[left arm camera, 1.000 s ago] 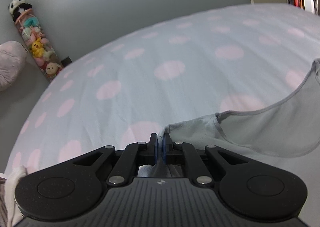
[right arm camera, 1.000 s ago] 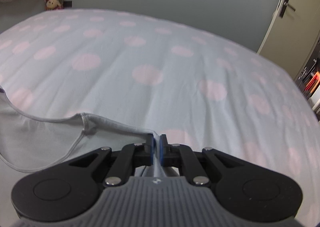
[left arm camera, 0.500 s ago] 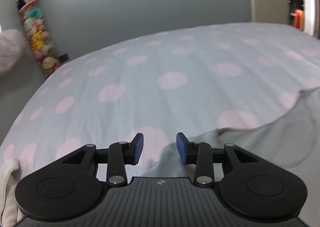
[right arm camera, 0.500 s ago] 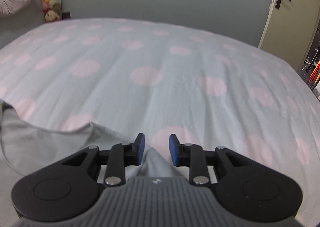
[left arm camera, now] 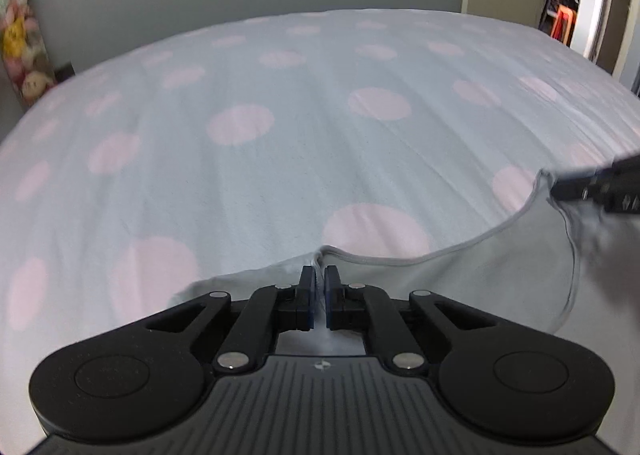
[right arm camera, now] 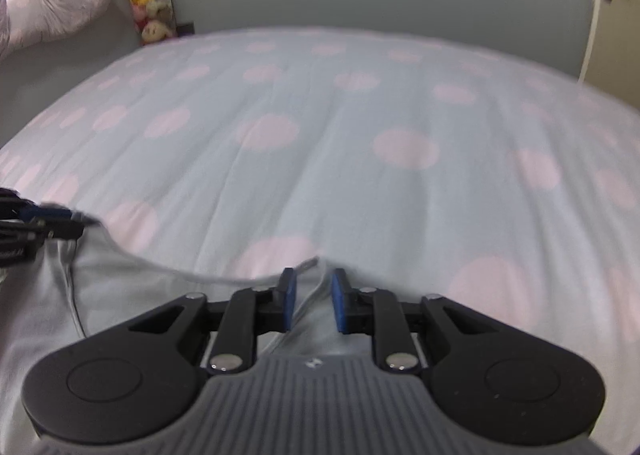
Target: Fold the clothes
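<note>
While pinched onto the edge of the pale grey garment (left arm camera: 460, 287), left gripper (left arm camera: 319, 295) low over the bed (left arm camera: 280, 159), blue fingers (left arm camera: 308, 297) nearly together with a fold of cloth between them. Right gripper (right arm camera: 312, 305) narrowly parted, fingers (right arm camera: 289, 303) either side of a raised ridge of the same garment, not yet closed on it. Garment flat on the spotted bed, neckline curving between the two grippers.
</note>
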A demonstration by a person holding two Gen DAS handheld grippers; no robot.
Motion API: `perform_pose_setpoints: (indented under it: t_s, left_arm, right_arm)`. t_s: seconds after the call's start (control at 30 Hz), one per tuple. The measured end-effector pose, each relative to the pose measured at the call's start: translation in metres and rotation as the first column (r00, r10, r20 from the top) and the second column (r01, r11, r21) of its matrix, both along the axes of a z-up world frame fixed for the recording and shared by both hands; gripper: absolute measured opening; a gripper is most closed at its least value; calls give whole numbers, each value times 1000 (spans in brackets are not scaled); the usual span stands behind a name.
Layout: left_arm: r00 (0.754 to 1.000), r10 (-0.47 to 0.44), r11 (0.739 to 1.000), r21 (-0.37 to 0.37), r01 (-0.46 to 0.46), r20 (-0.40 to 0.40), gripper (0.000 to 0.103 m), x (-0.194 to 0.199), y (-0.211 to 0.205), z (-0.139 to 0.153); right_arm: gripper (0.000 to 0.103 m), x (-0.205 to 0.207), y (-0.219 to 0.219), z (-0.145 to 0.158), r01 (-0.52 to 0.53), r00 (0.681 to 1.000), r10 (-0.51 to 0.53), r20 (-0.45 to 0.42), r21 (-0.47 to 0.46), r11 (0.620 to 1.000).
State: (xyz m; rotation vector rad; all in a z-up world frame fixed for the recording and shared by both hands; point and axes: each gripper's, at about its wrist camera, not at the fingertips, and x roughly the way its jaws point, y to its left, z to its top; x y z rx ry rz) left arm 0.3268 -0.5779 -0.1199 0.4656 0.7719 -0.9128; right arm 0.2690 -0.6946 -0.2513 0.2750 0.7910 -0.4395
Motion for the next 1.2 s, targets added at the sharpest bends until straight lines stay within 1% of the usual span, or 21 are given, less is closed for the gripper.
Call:
perform_pose_setpoints:
  t_s: [0.07,0.17,0.23,0.33,0.43,0.47,0.5,0.53,0.6,0.67,0.77,0.8,0.87,0.9,1.03,1.2]
  left_arm:
    - [1000,3,1000,-16,-3,-6,3,4,-4,-4]
    - [1000,16,999,-30,-16,-17,3,11,-11,-8]
    - [1000,25,999,-33,-26,-5,3,13,-17,-11]
    - [999,44,998,-38,-44,10,3,15,-23,-12]
    - [998,45,997,-58,-43,33,7,15,-21,-2]
    - [999,44,997,-67,-42,31,16,16,-18,4]
    - [999,43,996,-76,-41,29,25,18,-14,10]
    - [999,44,995,-87,-41,31,28,20,-8,16]
    - [998,46,993,-110,-42,36,35,23,5,27]
    - [997,69,991,-118,-65,35,37,26,21,35]
    - [997,81,989,-124,-78,20,37,28,51,45]
    - [997,75,990,-118,-72,18,37,27,62,46]
    - [995,87,992,-90,-83,46,37,23,87,50]
    - [995,92,993,-83,-88,46,37,21,100,53]
    - [991,126,991,-60,-123,51,37,15,155,65]
    - [979,187,982,-34,-185,85,37,2,230,89]
  right_arm:
    - [5,5,-4,-9,13,1000,-13,10,18,1000]
    - [5,14,-10,-14,30,999,-31,33,20,999]
    - [1,22,-13,-16,36,999,-36,38,12,999]
    - [1,29,-16,-16,35,998,-35,45,6,999]
    - [12,30,-17,-7,54,996,-56,66,22,998]
    - [26,28,-18,-2,55,995,-58,86,27,998]
    - [36,24,-18,3,48,994,-51,100,30,998]
    - [37,21,-18,9,40,993,-43,113,33,999]
    - [37,14,-15,16,33,994,-34,100,7,999]
    - [37,4,-13,21,37,996,-36,84,-17,999]
    - [37,-21,-7,25,72,994,-70,84,-15,997]
    - [37,-31,-3,26,73,994,-72,83,-8,997]
    - [37,-51,6,27,72,994,-73,79,9,997]
    - [37,-61,10,27,72,994,-73,78,17,997]
    - [37,-105,36,27,100,993,-103,63,58,993]
    - [37,-156,82,24,111,993,-114,38,66,992]
